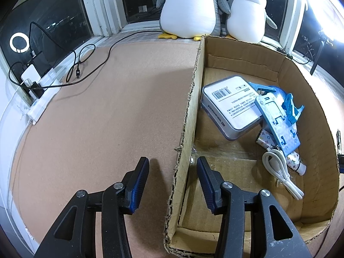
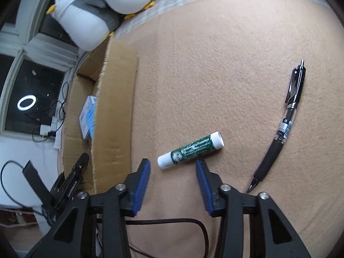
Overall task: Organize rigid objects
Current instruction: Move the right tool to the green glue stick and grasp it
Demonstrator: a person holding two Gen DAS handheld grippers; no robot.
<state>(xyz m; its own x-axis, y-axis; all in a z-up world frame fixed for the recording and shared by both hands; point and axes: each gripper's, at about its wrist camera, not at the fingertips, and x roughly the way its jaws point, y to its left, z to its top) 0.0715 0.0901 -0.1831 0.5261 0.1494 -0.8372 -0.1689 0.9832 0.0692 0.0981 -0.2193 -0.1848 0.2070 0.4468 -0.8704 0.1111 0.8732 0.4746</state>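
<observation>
Lip balm tube [image 2: 190, 150], small, light, rigid and apt to roll, lies on the tan felt [image 2: 215, 64] just beyond the right gripper [image 2: 173, 167]'s open, empty jaws, best pinched across its green middle, while the left gripper [image 1: 173, 167] straddles the cardboard box [image 1: 189, 111] wall, unclamped.

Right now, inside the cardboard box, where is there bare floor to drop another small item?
The cardboard box has bare floor along its near end, between the torn wall and the white cable. The far right is crowded: silver tin, blue phone stand and blue clips piled together.
</observation>
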